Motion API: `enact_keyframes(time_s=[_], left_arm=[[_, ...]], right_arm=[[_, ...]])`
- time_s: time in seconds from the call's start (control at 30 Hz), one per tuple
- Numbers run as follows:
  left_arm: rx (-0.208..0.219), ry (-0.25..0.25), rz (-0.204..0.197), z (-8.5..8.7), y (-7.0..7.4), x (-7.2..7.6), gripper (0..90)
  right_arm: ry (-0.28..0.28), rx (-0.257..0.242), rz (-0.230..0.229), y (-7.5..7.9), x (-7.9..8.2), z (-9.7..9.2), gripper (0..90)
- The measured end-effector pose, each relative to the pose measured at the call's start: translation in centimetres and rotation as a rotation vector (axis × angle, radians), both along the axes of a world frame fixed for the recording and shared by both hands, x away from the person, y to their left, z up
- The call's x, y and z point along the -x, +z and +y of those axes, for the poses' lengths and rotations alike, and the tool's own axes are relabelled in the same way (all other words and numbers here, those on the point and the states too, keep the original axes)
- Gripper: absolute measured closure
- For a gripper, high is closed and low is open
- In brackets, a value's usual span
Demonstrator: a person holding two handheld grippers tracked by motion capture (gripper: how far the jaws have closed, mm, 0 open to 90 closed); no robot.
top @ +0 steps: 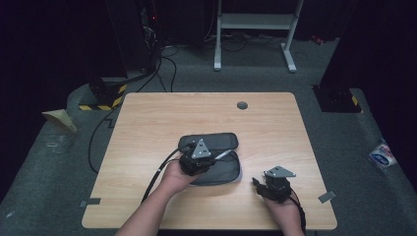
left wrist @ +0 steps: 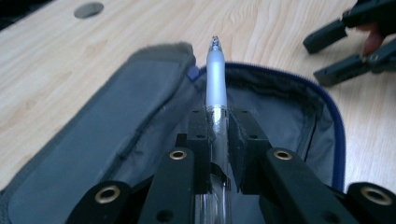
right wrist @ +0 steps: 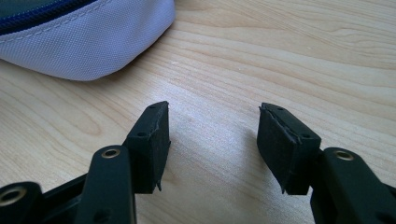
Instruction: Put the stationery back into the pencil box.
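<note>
Since the pencil case [left wrist: 280, 107] is lying unzipped under my left gripper [left wrist: 217, 122], I'm pinching the pen [left wrist: 216, 70] tip-forward over it; my right gripper [right wrist: 212, 140] is idling half-open beside it, empty.

The left tongs [top: 212, 158], grey three-cornered plate on top, sit over the middle of an open dark pencil case [top: 216, 169] on the wooden bench [top: 147, 123]. A thin pale pen [top: 222, 154] sticks out from their tips toward the right, above the case's lower half. The case's flap [top: 216, 141] lies just beyond them. The right tongs [top: 256, 183] rest well to the right and nearer the person, just off the case's right end, nothing between their jaws. A round grommet [top: 242, 105] lies far beyond both.
</note>
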State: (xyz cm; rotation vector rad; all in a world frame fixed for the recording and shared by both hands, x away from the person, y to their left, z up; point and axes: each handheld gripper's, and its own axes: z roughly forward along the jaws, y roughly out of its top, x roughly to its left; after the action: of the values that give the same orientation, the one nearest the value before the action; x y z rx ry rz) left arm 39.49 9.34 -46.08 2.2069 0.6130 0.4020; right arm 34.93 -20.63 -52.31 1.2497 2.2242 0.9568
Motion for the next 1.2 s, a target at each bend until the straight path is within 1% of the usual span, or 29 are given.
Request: enact_keyframes(time_s=[0.13, 0.3, 0.37, 0.43, 0.6, 0.7, 0.77, 0.8, 0.83, 0.87, 0.93, 1.07, 1.2], left_arm=[[-0.038, -0.008, 0.014, -0.1, -0.7, 0.1, 79.0], [-0.089, -0.029, 0.013, -0.4, -1.3, 0.3, 79.0], [-0.097, -0.029, 0.025, -0.5, -1.3, 0.2, 79.0], [-0.089, -0.026, 0.040, -0.5, -1.4, 0.1, 79.0], [-0.103, -0.045, 0.053, -0.5, -1.5, 0.1, 78.9], [-0.094, -0.050, 0.069, -0.5, -1.5, 0.0, 78.8], [-0.088, -0.048, 0.071, -0.5, -1.6, -0.1, 78.7], [-0.084, -0.044, 0.072, -0.5, -1.6, -0.1, 78.6], [-0.069, -0.031, 0.080, -0.4, -1.5, -0.2, 78.3], [-0.060, -0.024, 0.086, -0.3, -1.5, -0.3, 72.2], [-0.053, -0.012, 0.080, -0.2, -1.3, -0.3, 66.3], [-0.027, 0.013, 0.073, 0.0, -1.0, -0.4, 62.2], [0.013, 0.038, 0.069, 0.2, -0.7, -0.4, 56.9]], right_arm=[[-0.004, -0.002, 0.002, 0.0, 0.0, 0.0, 43.8], [-0.004, -0.002, 0.002, 0.0, 0.0, 0.0, 43.9], [-0.004, -0.002, 0.002, 0.0, 0.0, 0.0, 44.0], [-0.005, -0.003, 0.002, 0.0, 0.0, 0.0, 44.1], [-0.005, -0.003, 0.002, 0.0, 0.1, 0.0, 44.2], [-0.005, -0.005, 0.003, 0.0, 0.1, 0.0, 44.8], [-0.006, -0.005, 0.003, 0.0, 0.1, 0.0, 44.8], [-0.006, -0.004, 0.003, 0.0, 0.1, 0.0, 44.8], [-0.005, -0.004, 0.003, 0.0, 0.1, 0.0, 44.8], [-0.006, -0.005, 0.003, 0.0, 0.1, 0.0, 44.8], [-0.005, -0.005, 0.003, 0.0, 0.1, 0.0, 44.8], [-0.006, -0.005, 0.003, 0.0, 0.1, 0.0, 44.8], [-0.006, -0.004, 0.003, 0.0, 0.1, 0.0, 44.8]])
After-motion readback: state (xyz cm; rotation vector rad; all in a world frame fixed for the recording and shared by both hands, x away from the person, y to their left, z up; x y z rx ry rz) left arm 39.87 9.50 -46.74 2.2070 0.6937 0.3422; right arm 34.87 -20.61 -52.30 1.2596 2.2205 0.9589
